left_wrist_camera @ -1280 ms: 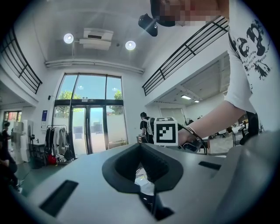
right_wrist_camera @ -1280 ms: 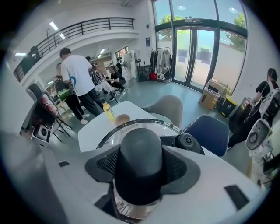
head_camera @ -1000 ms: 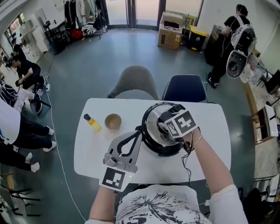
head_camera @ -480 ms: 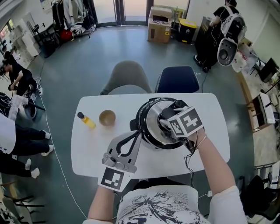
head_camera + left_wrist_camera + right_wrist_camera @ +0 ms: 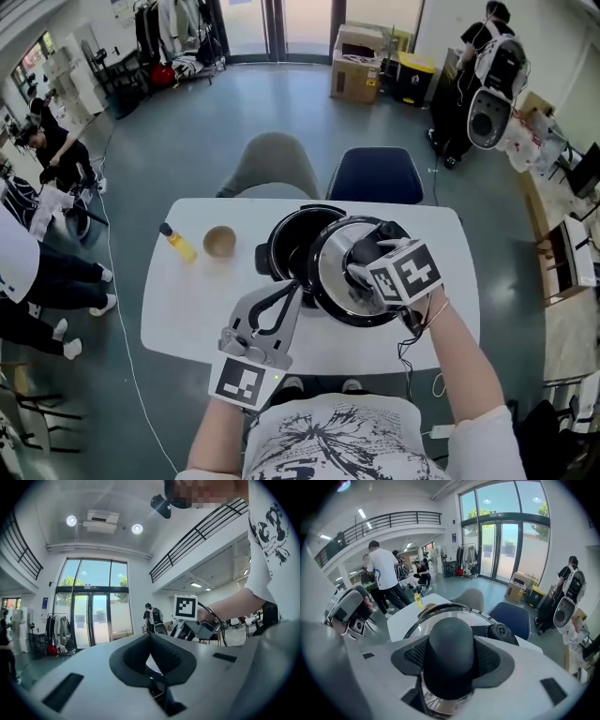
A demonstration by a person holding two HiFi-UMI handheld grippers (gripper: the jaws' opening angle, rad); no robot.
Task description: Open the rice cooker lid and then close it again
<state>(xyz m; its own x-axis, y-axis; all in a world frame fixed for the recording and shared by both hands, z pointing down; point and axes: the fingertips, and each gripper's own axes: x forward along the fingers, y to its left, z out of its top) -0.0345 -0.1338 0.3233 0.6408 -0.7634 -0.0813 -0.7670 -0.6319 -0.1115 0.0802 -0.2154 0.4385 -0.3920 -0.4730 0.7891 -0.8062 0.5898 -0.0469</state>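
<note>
The black rice cooker pot (image 5: 284,246) stands open on the white table (image 5: 183,314). Its round silver lid (image 5: 339,281) hangs to the pot's right and overlaps its rim. My right gripper (image 5: 364,260) is shut on the lid's black knob (image 5: 451,651), which fills the space between the pads, with the shiny lid (image 5: 440,617) below it. My left gripper (image 5: 296,286) lies level, fingertips together at the cooker's near-left edge. The left gripper view shows its jaws close together, and nothing clear shows between them.
A yellow bottle (image 5: 176,242) and a small brown bowl (image 5: 219,241) stand left of the pot. A grey chair (image 5: 277,161) and a blue chair (image 5: 377,175) are behind the table. People stand far left and far right, with boxes by the doors.
The lid has come off to the right with my right gripper, uncovering the pot's dark mouth. My left gripper keeps its place at the cooker's edge.
</note>
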